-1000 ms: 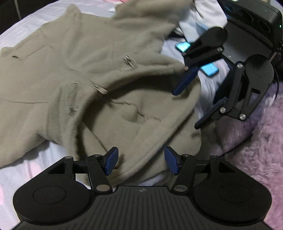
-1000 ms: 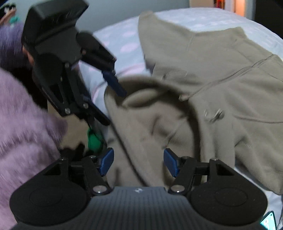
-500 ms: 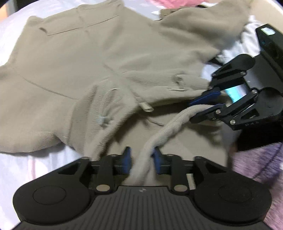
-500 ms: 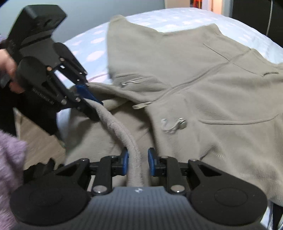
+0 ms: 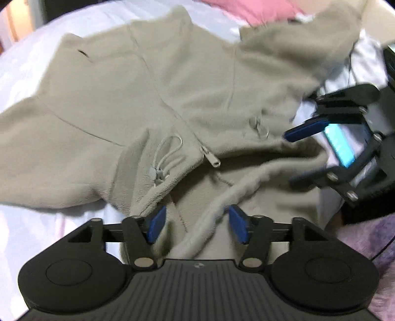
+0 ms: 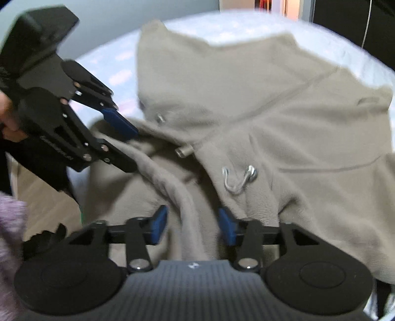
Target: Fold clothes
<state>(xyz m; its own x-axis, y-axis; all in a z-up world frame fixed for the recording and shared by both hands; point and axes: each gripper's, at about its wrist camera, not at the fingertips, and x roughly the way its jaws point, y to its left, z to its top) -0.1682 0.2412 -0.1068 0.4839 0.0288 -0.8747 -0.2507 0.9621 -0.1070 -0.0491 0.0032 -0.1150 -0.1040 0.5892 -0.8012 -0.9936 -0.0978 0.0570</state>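
a: ok, quick pass. where's the hoodie (image 5: 153, 81)?
b: khaki fleece, spread front-up on the pale bed sheet (image 5: 29, 56), zipper closed, hood end nearest both cameras. zipper pull (image 5: 212, 161) sits at the collar, drawcord with toggle (image 5: 158, 170) just left of it in the left wrist view.
a: left gripper (image 5: 196, 223)?
b: jaws opening, blue pads apart. hood rim runs up between them, close to the right pad, but not pinched.
a: right gripper (image 6: 193, 223)?
b: same deal, jaws opening, pads apart, a ridge of hood edge lies between them, neither pad pressing it.
a: do the grippers see each other?
b: yes. right one shows at the right edge of the left wrist view, fingers spread over the hood's far side. left one shows upper left in the right wrist view, a hand (image 6: 7, 116) on its grip.
a: anything else?
b: second cord toggle (image 6: 238, 176) right of the zipper in the right wrist view. pink cloth (image 5: 249, 10) past the hoodie's hem, purple fuzzy sleeve (image 5: 370, 247) at lower right. frames are a bit blurred.
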